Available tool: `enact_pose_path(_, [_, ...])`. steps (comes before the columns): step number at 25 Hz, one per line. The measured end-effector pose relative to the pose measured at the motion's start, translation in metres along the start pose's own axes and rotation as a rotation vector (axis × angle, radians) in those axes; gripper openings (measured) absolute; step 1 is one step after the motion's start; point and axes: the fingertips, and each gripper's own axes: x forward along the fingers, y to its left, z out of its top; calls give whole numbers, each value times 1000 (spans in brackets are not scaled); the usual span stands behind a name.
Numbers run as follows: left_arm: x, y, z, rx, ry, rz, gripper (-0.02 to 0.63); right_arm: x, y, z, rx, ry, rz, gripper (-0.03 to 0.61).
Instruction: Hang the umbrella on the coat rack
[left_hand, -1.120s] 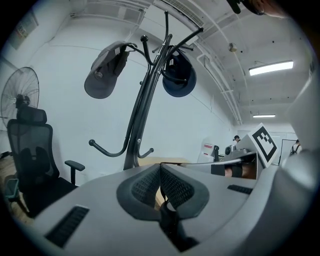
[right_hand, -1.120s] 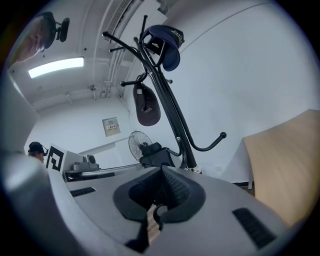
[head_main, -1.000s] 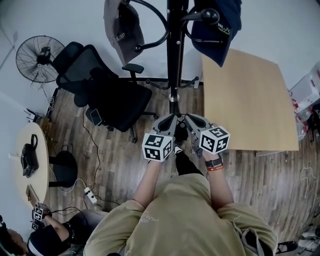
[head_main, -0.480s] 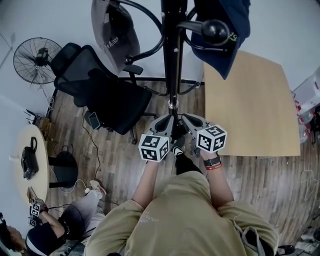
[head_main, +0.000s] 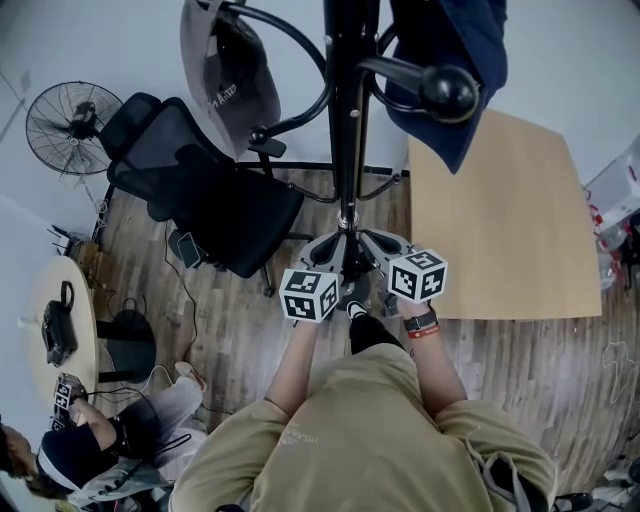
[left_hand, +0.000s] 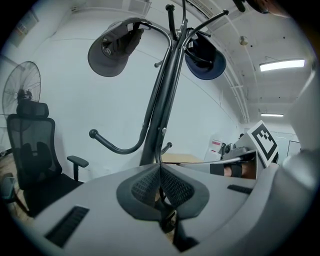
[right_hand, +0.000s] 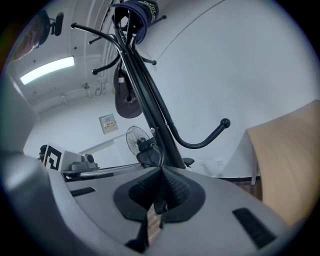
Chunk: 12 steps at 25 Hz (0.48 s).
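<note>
Wood-plank flooring (head_main: 240, 330) runs under everything, with white walls behind. At the far middle stands the black coat rack (head_main: 346, 120), its curved arms ending in round knobs. A grey cap (head_main: 222, 75) hangs on an upper left arm and a navy cap (head_main: 455, 90) on an upper right one. Left of the rack sits a black office chair (head_main: 200, 190), and farther left a standing fan (head_main: 62, 125). A pale wooden table (head_main: 500, 220) fills the right side. At the far left edge is a small round table (head_main: 75, 290) with a dark bag (head_main: 58, 325) on it, and another person (head_main: 90, 450) crouches near it.

The person in the tan shirt holds both tools close together just in front of the rack's pole, low on it. The left gripper (head_main: 335, 255) is just left of the pole and the right gripper (head_main: 368, 248) just right of it, their marker cubes nearly level. The left one's ribbed pads (left_hand: 145, 187) are pressed together, and a thin dark strap (left_hand: 167, 220) shows pinched between them and looping out below. The right one's pads (right_hand: 177, 187) are likewise closed, with a thin dark piece caught between them. Both point up at the rack's lower hooks. I cannot pick out the body of the umbrella; from above, the spot under the two tools is hidden. No hook on the rack carries it.
</note>
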Motion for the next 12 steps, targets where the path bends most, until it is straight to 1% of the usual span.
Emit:
enact_pose_path(5, [8,1,-6,2,13,-6,25,3,-9,-4,11,3,-20,17])
enact_pose_path(12, [14,1,-24,-19,44,-9,25,10,-15,-24,27,41,-23,17])
